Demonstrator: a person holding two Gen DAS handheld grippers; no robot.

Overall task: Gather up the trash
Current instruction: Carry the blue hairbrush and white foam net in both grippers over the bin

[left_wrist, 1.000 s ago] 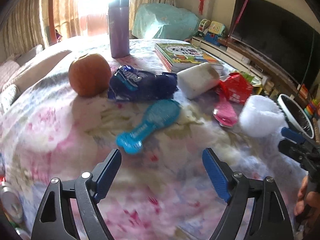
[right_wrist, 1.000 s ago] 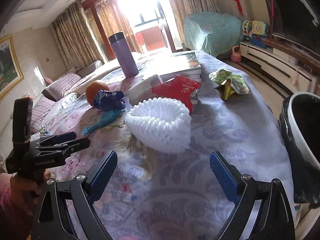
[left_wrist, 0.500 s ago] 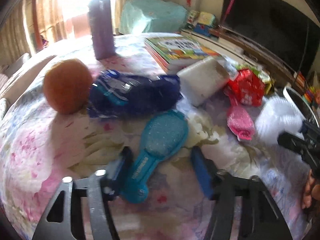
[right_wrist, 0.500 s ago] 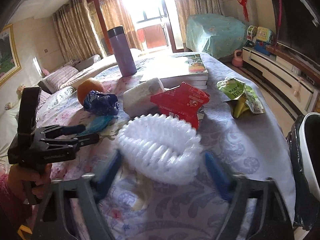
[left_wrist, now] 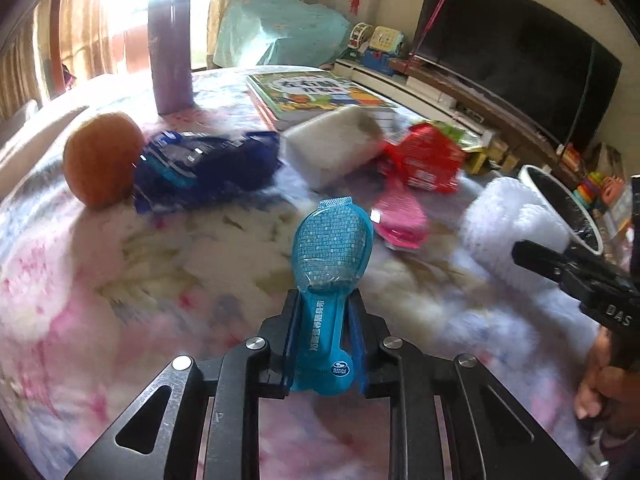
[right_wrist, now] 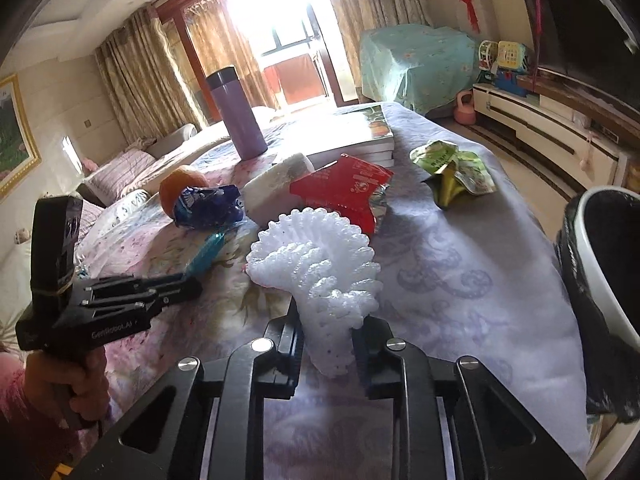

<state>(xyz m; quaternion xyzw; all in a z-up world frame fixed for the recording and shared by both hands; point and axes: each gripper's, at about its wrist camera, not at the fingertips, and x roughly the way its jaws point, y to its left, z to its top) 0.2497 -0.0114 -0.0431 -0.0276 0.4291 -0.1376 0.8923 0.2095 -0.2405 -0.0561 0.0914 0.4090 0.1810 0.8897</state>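
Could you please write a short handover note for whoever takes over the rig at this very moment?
Left gripper: shut on the blue packet, pinched at its narrow end.
Right gripper: jaws closing on the white foam net, which is already squeezed between them.
Lined bin: beside the table's right edge; nothing visibly dropped in yet.
On the table, left to collect: dark blue wrapper, red wrapper, pink packet, green wrapper.
Probably not trash: orange, purple flask, books, white block.
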